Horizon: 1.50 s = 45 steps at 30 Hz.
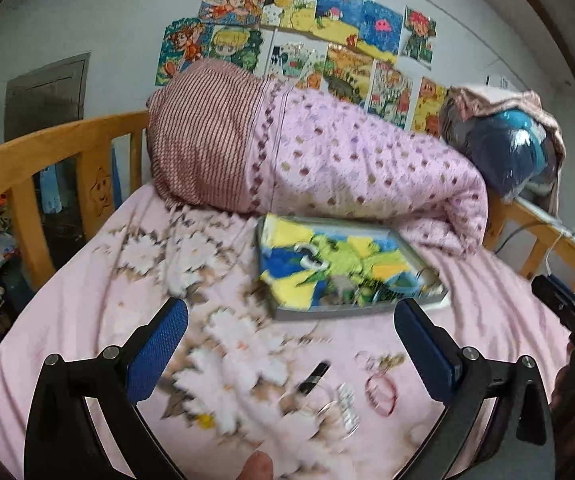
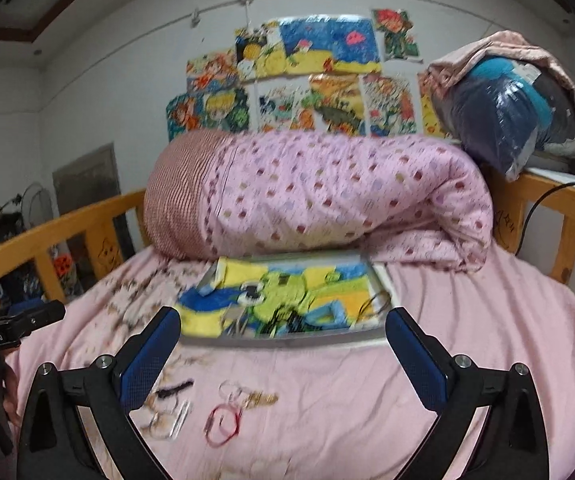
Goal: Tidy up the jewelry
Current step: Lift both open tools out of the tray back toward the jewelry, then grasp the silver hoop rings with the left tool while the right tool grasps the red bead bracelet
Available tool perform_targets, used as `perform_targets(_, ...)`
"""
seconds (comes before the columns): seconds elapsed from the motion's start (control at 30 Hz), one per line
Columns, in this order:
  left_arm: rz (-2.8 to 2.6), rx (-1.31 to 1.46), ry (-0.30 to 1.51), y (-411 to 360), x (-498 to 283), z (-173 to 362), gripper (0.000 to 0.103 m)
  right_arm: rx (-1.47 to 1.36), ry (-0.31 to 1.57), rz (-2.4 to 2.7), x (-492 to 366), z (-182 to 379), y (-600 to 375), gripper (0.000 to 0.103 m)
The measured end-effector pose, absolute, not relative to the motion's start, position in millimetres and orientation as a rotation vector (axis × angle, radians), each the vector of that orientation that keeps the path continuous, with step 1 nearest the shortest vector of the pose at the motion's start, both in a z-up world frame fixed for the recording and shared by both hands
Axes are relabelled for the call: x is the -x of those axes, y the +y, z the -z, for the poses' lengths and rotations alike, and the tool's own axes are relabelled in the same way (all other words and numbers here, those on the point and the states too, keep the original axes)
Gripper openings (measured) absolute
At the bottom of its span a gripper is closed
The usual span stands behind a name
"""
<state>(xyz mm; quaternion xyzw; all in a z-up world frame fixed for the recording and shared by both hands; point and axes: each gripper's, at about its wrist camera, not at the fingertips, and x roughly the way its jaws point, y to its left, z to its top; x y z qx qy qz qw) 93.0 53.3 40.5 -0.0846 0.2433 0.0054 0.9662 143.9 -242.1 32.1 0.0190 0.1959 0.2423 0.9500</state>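
A shallow grey tray (image 1: 367, 310) (image 2: 287, 340) lined with a yellow, blue and green cartoon cloth lies on the pink bed, with a few blurred pieces of jewelry at its near end. Loose pieces lie on the sheet in front of it: a red loop bracelet (image 1: 381, 395) (image 2: 223, 426), a black hair clip (image 1: 313, 378) (image 2: 175, 389), clear rings (image 1: 363, 360) (image 2: 231, 390) and a white clip (image 1: 347, 404). My left gripper (image 1: 291, 344) is open above these pieces with nothing between its fingers. My right gripper (image 2: 283, 348) is open too, empty, facing the tray.
A rolled pink dotted quilt (image 1: 327, 160) (image 2: 327, 196) lies right behind the tray. Wooden bed rails (image 1: 55, 152) (image 2: 55, 224) run along the left and right sides. A bagged blue bundle (image 1: 507, 148) (image 2: 507, 120) sits on the right rail. Drawings cover the wall.
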Motion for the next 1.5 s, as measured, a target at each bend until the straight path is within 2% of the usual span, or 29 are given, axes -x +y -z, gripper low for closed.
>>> perform_targets(0.5,0.058,0.112,0.704,47.2,-86.6,27.4,0.101,0.101,0.687,-0.588,-151.0,44.9,-207.0,0.103)
perform_targets(0.77,0.148,0.094,0.779,24.7,-97.3,47.8,0.100,0.099,0.748,-0.653,-169.9,56.3,-212.9,0.103)
perform_targets(0.83,0.165,0.090,0.795,21.5,-100.3,51.4,0.092,0.119,0.741,-0.665,-176.0,55.5,-213.7,0.096)
perform_targets(0.9,0.184,0.076,0.818,17.2,-103.9,56.4,0.069,0.123,0.745,-0.684,-184.1,57.0,-214.6,0.087)
perform_targets(1.0,0.215,0.070,0.848,13.2,-110.0,62.8,0.048,0.120,0.759,-0.711,-195.8,61.9,-214.7,0.072)
perform_targets(1.13,0.251,0.057,0.869,4.8,-117.8,68.6,0.039,0.123,0.782,-0.741,-206.3,71.0,-208.5,0.055)
perform_targets(1.2,0.262,0.058,0.891,1.5,-123.5,73.8,0.030,0.132,0.791,-0.759,-209.4,76.3,-202.6,0.053)
perform_targets(1.43,0.227,0.083,0.975,2.7,-143.9,90.6,0.027,0.152,0.821,-0.825,-218.2,91.0,-182.3,0.046)
perform_targets(1.5,0.213,0.073,0.989,3.0,-146.6,92.6,0.023,0.164,0.836,-0.843,-220.1,96.5,-175.2,0.042)
